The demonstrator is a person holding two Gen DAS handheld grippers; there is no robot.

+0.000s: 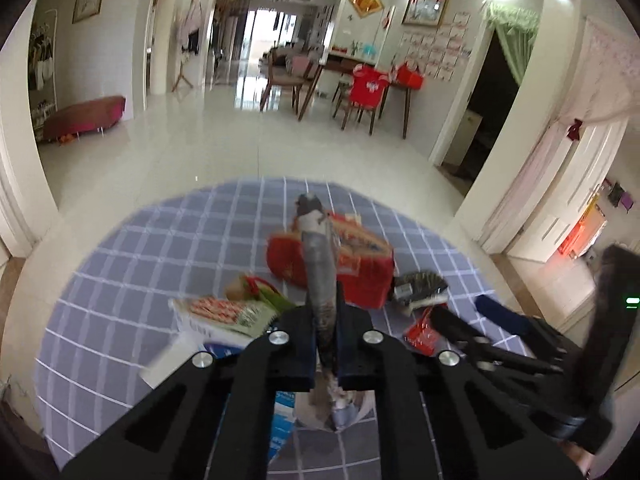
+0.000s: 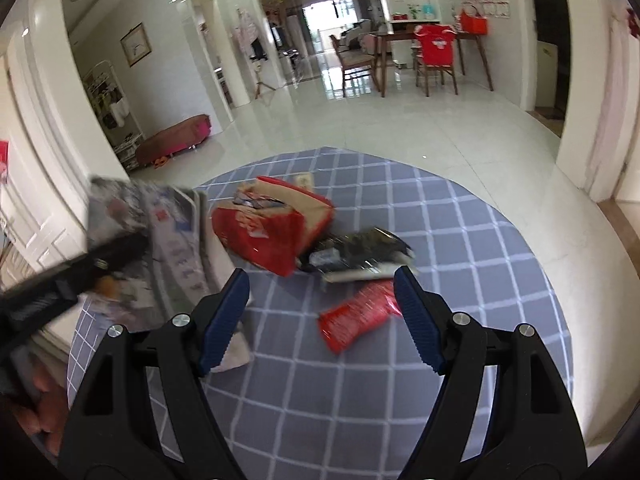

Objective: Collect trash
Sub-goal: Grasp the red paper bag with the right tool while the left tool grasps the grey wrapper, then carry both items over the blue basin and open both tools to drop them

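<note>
**Left tongs clamped on a wrapper, right tongs spread over the litter**

On my left feed, the left tongs [image 1: 326, 344] are closed tight on a crumpled grey wrapper [image 1: 318, 268], which stands up between the pads and is lifted off the worktop [image 1: 120, 248] with its blue-grey checked cloth. On my right feed I see the same wrapper [image 2: 168, 240] from the side, a flattened printed sheet held up at the left by the left tongs [image 2: 108, 264], blurred with motion.

The right tongs [image 2: 322, 312] are wide apart, holding nothing, and hang above the cloth. Between their blue pads [image 2: 224, 320] I see a red snack packet [image 2: 356, 316] lying flat on the worktop [image 2: 480, 240], nearer the right-hand pad. Just beyond it lies a dark packet with a white label [image 2: 356, 252], touching the corner of a red paper bag [image 2: 272, 228] that lies on its side with its mouth open and some packaging inside.

On the left feed the red paper bag [image 1: 332, 264] sits behind the held wrapper, the dark packet [image 1: 420, 286] to its right, and a flat packet printed red, white and green [image 1: 232, 308] to its left. The right tongs [image 1: 452, 324] show at lower right, near the red snack packet [image 1: 420, 334].
</note>
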